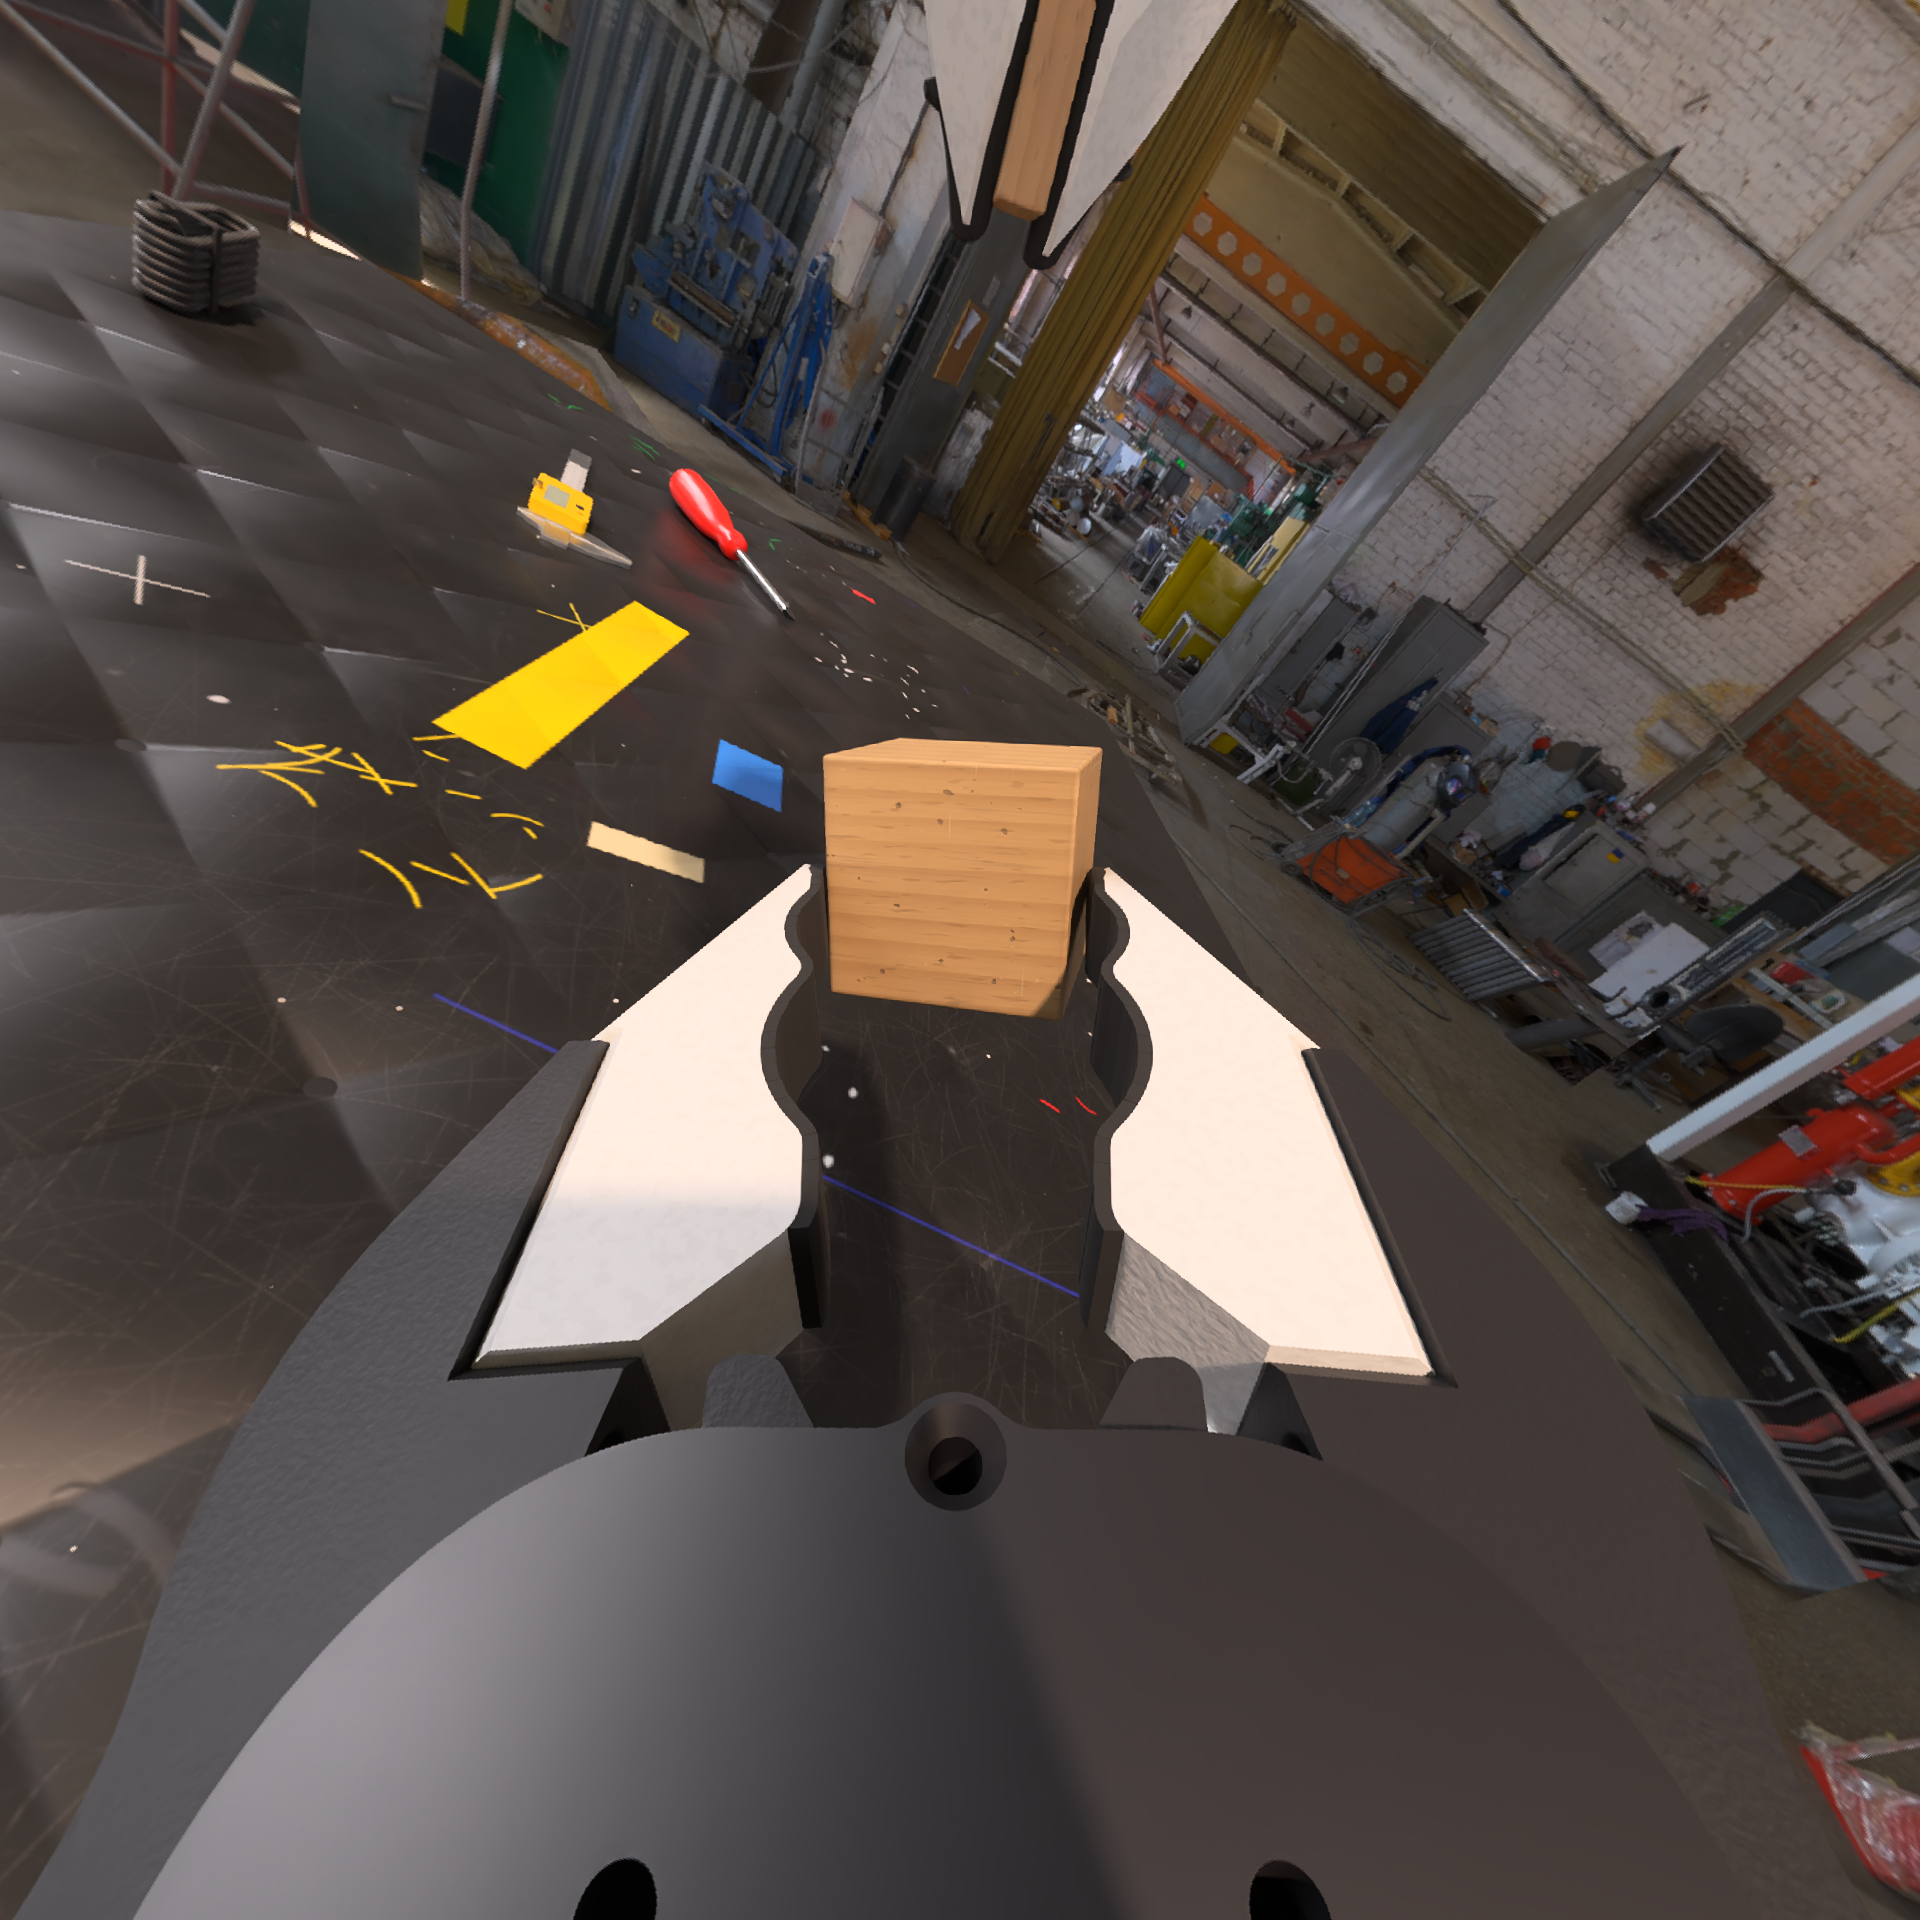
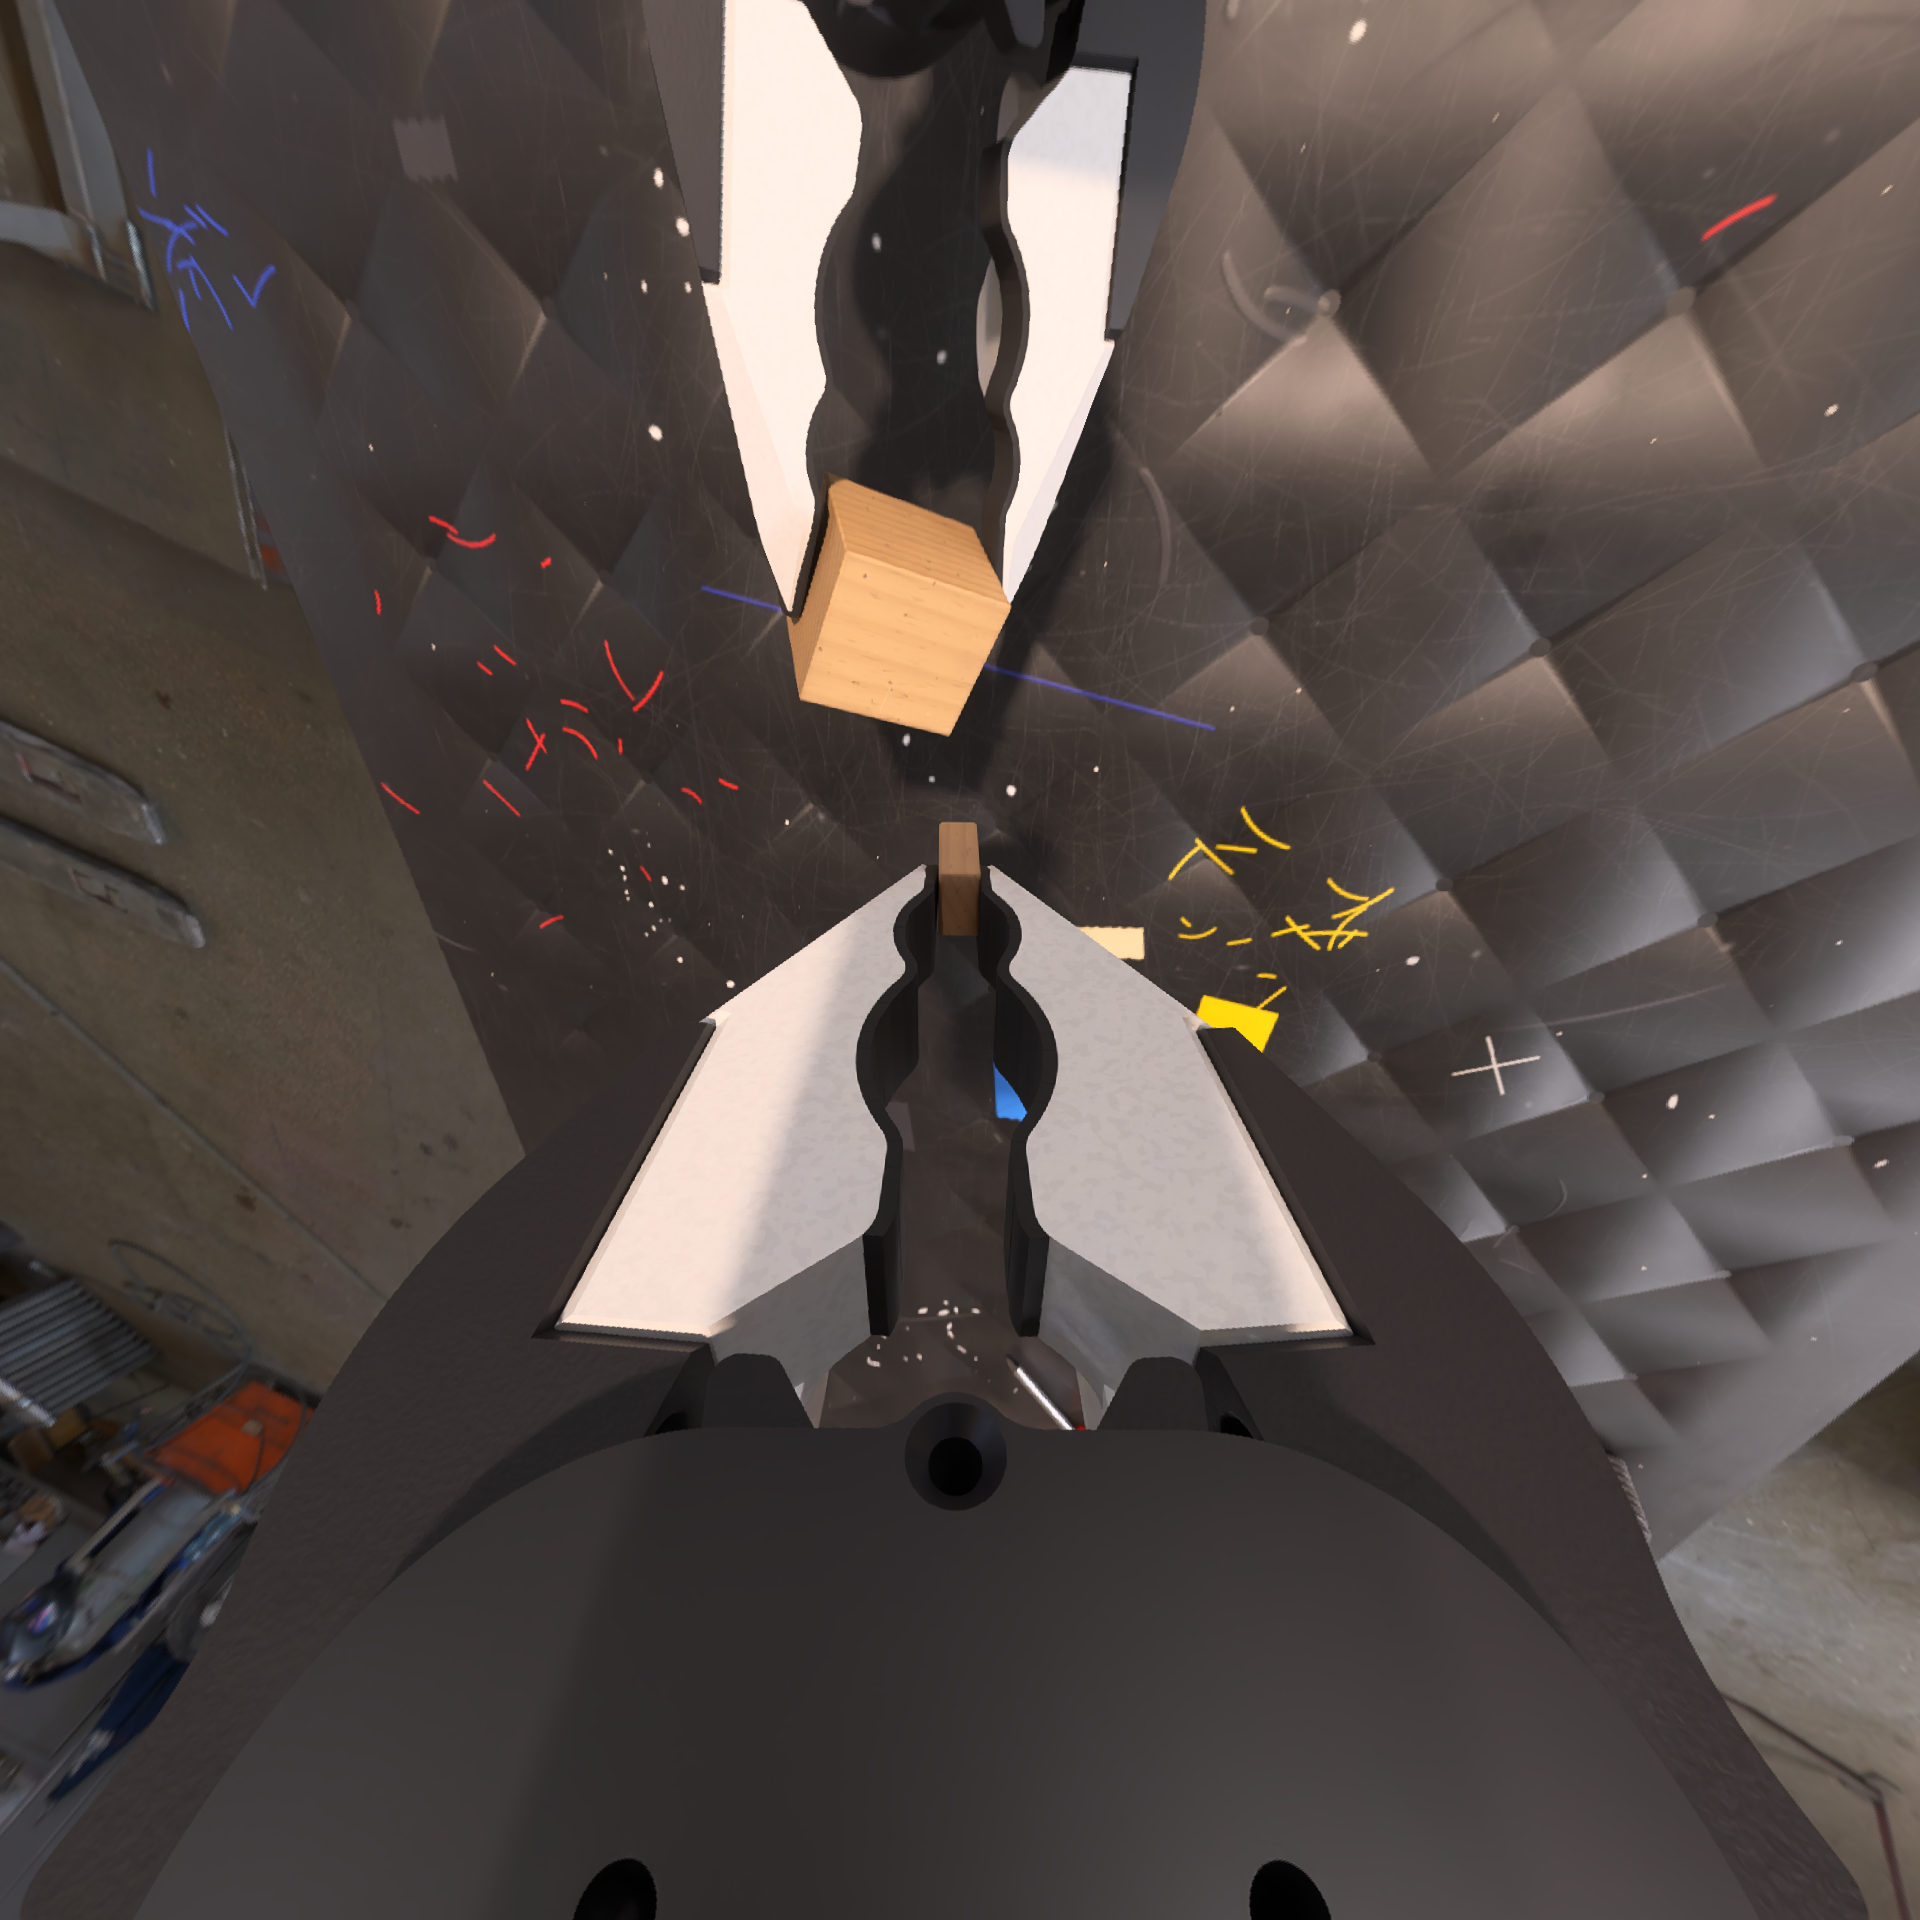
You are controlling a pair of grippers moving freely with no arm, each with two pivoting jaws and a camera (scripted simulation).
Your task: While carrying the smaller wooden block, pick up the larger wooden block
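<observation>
Left tongs (image 1: 956, 883) pinching the large block (image 1: 956, 873) at the fingertips, a white finger touching each side, block upright and lifted clear of the dark table (image 1: 260, 1039). Right tongs (image 2: 958, 883) pressed onto the small block (image 2: 958, 878), a thin wooden slab gripped at the tips and poking out past them. Seen from the left tongs, right tongs (image 1: 1013, 223) high above and ahead, slab (image 1: 1039, 104) between the fingers. Seen from the right tongs, left tongs (image 2: 899, 582) straight ahead, pointing back, large block (image 2: 894, 613) just beyond the slab, apart from it. Beyond the left tongs, to their left: blue patch (image 1: 748, 774), cream strip (image 1: 644, 852), yellow sheet (image 1: 561, 681), red screwdriver (image 1: 722, 535), yellow gauge (image 1: 561, 504), coiled spring (image 1: 195, 255) far off.
</observation>
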